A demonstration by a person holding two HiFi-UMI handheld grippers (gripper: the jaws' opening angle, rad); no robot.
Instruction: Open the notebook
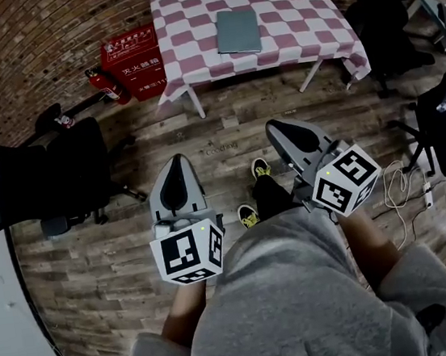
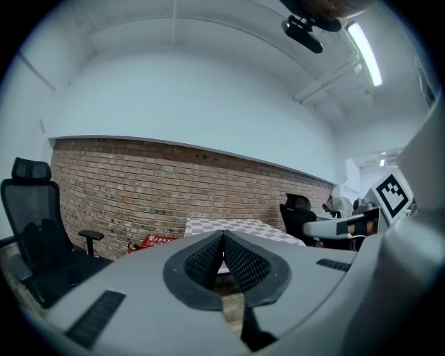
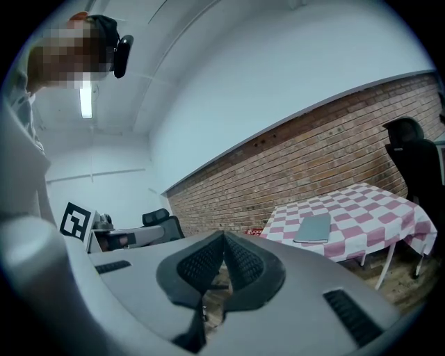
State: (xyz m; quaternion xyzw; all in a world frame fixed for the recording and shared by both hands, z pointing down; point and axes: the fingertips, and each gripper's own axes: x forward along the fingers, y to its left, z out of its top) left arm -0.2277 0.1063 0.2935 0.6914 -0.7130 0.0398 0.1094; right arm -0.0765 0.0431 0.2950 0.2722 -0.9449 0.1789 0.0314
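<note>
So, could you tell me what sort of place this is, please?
Probably an office or studio workroom: black office chairs on a plank floor, a red fire-equipment box against the brick wall, and a closed notebook on a checked-cloth table.

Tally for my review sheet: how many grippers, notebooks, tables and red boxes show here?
Grippers: 2, the left gripper and the right gripper, both shut
Notebook: 1, closed
Table: 1
Red box: 1
Total: 5
</note>
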